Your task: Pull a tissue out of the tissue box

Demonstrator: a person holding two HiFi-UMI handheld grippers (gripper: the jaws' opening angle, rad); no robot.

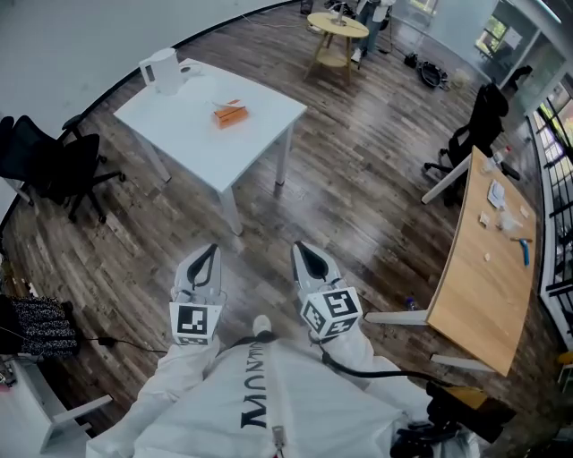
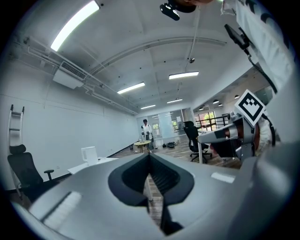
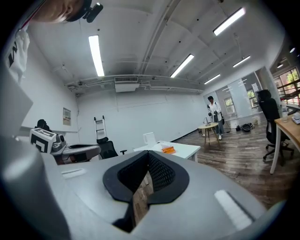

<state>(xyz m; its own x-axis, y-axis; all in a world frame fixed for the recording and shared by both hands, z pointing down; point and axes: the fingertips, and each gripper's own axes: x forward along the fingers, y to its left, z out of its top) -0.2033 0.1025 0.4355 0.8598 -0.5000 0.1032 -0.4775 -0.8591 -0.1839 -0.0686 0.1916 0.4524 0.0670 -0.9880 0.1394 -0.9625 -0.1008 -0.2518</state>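
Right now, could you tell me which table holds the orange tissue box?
The white square table, bearing the tissue box and a white jug; the round table and long desk are wooden.

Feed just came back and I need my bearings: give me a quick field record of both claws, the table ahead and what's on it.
left claw: shut, empty
right claw: shut, empty
target surface: white square table, ahead of both claws, not yet reached
on it: small orange box near the middle; white upright jug at the far left corner
tissue: none pulled; too small to tell if the orange box holds tissues
surroundings: long wooden desk to the right; black office chairs to the left
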